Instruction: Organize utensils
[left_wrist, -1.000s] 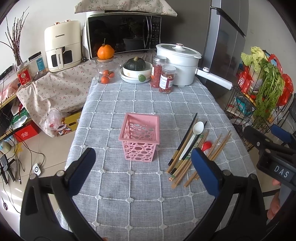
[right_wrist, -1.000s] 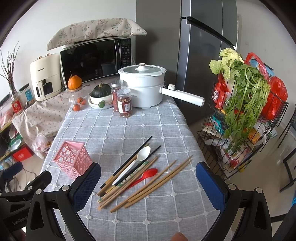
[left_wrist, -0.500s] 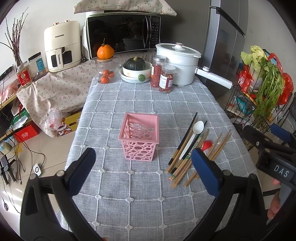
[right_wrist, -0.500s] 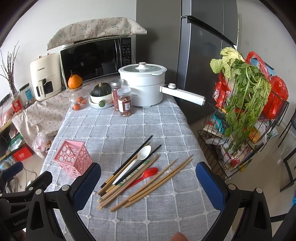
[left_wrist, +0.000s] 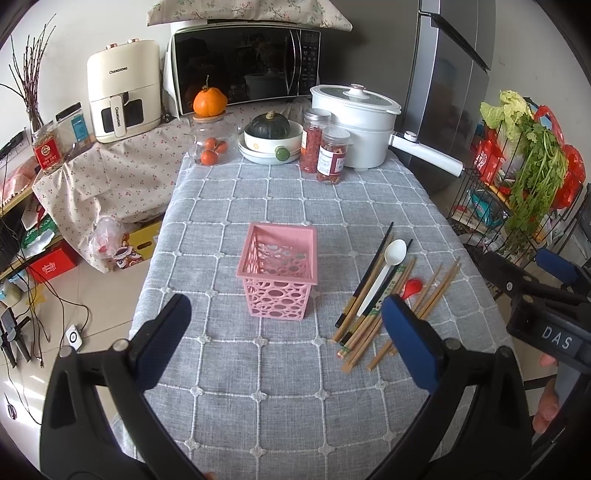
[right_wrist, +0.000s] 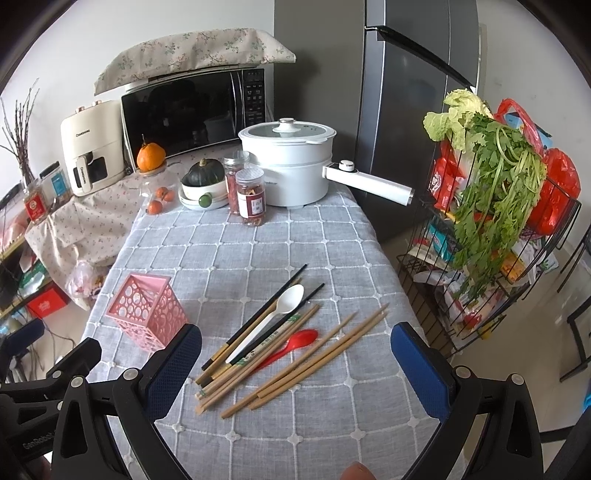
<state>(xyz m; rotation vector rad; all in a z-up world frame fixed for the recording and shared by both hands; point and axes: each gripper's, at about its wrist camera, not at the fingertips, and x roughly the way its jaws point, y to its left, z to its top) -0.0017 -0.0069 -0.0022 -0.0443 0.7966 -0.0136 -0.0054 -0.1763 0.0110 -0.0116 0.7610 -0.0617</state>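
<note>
A pink perforated basket (left_wrist: 279, 269) (right_wrist: 147, 314) stands empty on the grey checked tablecloth (left_wrist: 295, 387). To its right lies a loose pile: several wooden and black chopsticks (left_wrist: 373, 295) (right_wrist: 295, 350), a white spoon (left_wrist: 384, 273) (right_wrist: 273, 321) and a red spoon (left_wrist: 410, 287) (right_wrist: 290, 345). My left gripper (left_wrist: 284, 343) hovers open above the near table, in front of the basket, holding nothing. My right gripper (right_wrist: 295, 369) is open over the near end of the chopsticks, also holding nothing. It shows at the right edge of the left wrist view.
At the table's far end stand a white pot (right_wrist: 288, 162) with a long handle, two spice jars (right_wrist: 245, 190), a bowl with a green squash (right_wrist: 203, 184) and a jar under an orange (left_wrist: 210, 133). A wire rack of greens (right_wrist: 491, 206) stands right of the table.
</note>
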